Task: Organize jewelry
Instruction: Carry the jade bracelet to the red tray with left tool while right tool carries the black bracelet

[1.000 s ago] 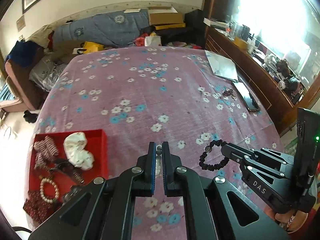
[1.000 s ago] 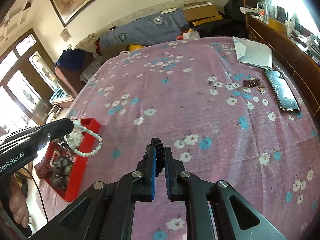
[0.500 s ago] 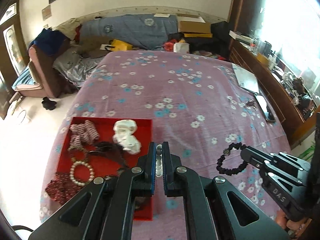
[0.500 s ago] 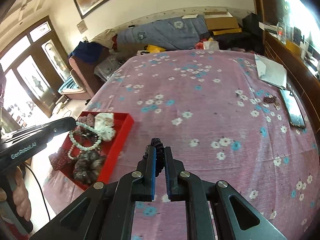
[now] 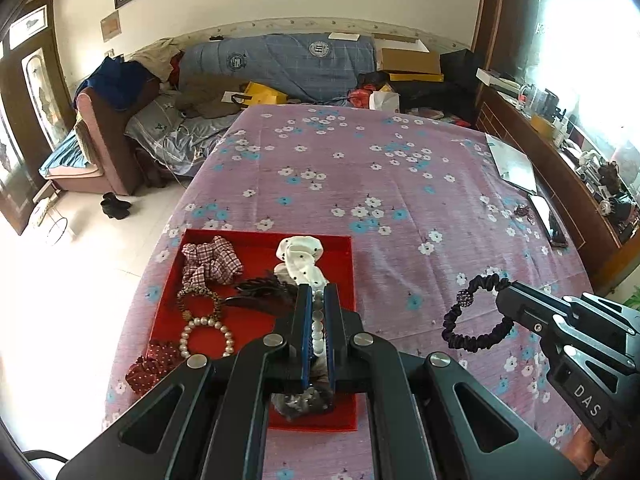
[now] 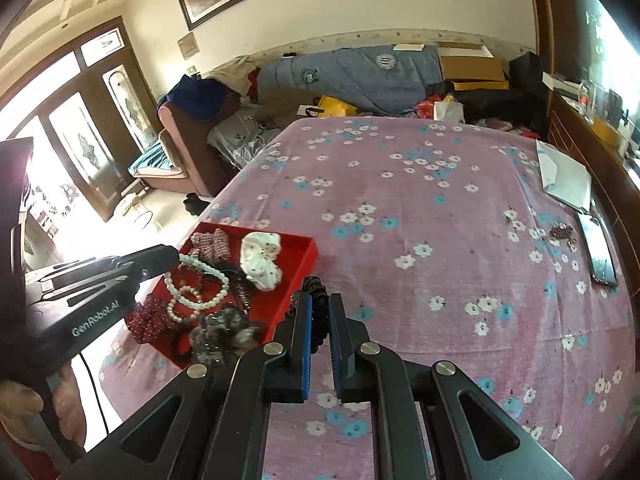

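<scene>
Both grippers now over or beside red tray [image 5: 256, 237] versus mid-bed a second ago: left gripper [image 5: 317, 312] clamping pearl bracelet [image 6: 196, 280] above tray, right gripper [image 6: 320, 312] pinching black scrunchie [image 5: 476, 312] near tray edge, drop-off imminent.

Daylit, fisheye-bowed views; window glare [image 5: 592, 40] and bright doorway [image 6: 52, 152] blown out, dark vignetted corners, perhaps slightly soft.

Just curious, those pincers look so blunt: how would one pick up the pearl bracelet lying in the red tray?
Probably pinch the right arc of the pearl bracelet from straight above, one finger inside the ring, one outside. It lies flat, so nothing gets under it sideways, and that arc borders bare floor of the red tray, while the leopard-print band crowds its top.
</scene>
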